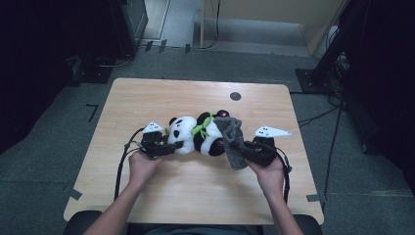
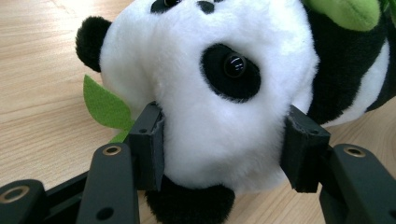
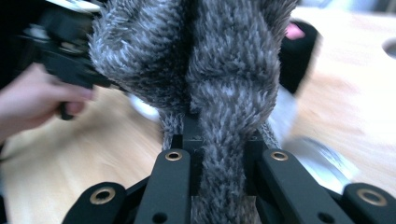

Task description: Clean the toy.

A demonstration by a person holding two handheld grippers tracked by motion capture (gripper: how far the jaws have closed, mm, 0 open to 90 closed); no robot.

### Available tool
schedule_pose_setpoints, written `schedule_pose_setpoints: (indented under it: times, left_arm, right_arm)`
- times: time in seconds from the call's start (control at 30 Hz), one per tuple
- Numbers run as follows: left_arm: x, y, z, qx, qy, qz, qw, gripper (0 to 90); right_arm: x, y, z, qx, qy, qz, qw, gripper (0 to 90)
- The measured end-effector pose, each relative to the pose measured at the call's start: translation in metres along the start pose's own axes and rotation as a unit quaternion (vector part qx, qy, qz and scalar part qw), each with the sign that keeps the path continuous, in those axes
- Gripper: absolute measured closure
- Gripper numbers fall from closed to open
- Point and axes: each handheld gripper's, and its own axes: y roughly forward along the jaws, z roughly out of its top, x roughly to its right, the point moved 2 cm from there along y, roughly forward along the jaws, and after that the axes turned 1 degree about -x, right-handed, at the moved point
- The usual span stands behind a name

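The black-and-white plush panda (image 1: 195, 134) lies mid-tabletop (image 1: 147, 98), its head clamped in the left tongs (image 2: 224, 154), while the right tongs (image 3: 219, 140) pinch the fuzzy grey knitted sock (image 1: 234, 142) beside its rear, seemingly not yet pulled on.

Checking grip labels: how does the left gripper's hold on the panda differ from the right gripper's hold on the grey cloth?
The left gripper stands wide, its pads pressed on the panda plush's white head; the right gripper is nearly closed, pinching a bunched fold of the fuzzy grey cloth. The panda lies on the table; the cloth drapes over the panda's far end. Both grips are firm.
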Motion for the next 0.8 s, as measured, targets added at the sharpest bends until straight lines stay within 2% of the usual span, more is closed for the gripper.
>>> schedule_pose_setpoints:
  times: [0.03,0.07,0.13,0.23,0.33,0.37,0.43,0.47,0.53,0.57,0.73,0.8]
  left_arm:
    - [0.000,0.000,0.000,0.000,0.000,0.000,1.0000,42.2]
    - [0.000,0.000,0.000,0.000,0.000,0.000,1.0000,42.2]
    - [0.000,0.000,0.000,-0.001,0.000,0.000,1.0000,42.2]
    - [0.000,0.000,0.000,-0.001,0.000,0.000,1.0000,42.3]
    - [0.000,0.001,0.000,-0.002,0.001,0.000,1.0000,42.3]
    - [0.001,0.000,0.000,-0.003,0.002,0.000,1.0000,42.3]
    - [0.001,0.000,0.000,-0.003,0.003,0.000,1.0000,42.3]
    - [0.001,0.001,0.000,-0.002,0.003,0.000,1.0000,42.3]
    - [0.001,0.001,0.001,-0.002,0.003,-0.001,1.0000,42.3]
    - [0.001,0.001,0.001,-0.004,0.005,-0.001,1.0000,42.4]
    - [0.001,0.002,0.002,-0.004,0.005,-0.003,1.0000,42.4]
    - [0.001,0.002,0.002,-0.004,0.004,-0.004,1.0000,42.4]
  right_arm:
    - [-0.011,0.001,0.003,-0.001,-0.011,0.011,0.9999,80.0]
    - [-0.011,0.001,0.003,-0.001,-0.011,0.011,0.9999,80.0]
    - [-0.019,0.005,0.003,-0.006,-0.020,0.020,0.9996,80.0]
    - [-0.032,0.018,0.002,-0.027,-0.034,0.031,0.9986,80.1]
    - [-0.038,0.032,-0.003,-0.049,-0.052,0.025,0.9971,80.4]
    - [-0.038,0.040,-0.006,-0.052,-0.060,0.021,0.9966,80.5]
    - [-0.039,0.042,-0.008,-0.050,-0.060,0.020,0.9968,80.4]
    - [-0.038,0.046,-0.012,-0.046,-0.075,0.020,0.9959,80.3]
    - [-0.037,0.048,-0.015,-0.047,-0.079,0.024,0.9954,80.3]
    - [-0.034,0.049,-0.021,-0.040,-0.078,0.038,0.9954,80.3]
    - [-0.027,0.047,-0.028,-0.035,-0.084,0.036,0.9952,80.5]
    - [-0.024,0.051,-0.032,-0.046,-0.088,0.030,0.9946,80.5]
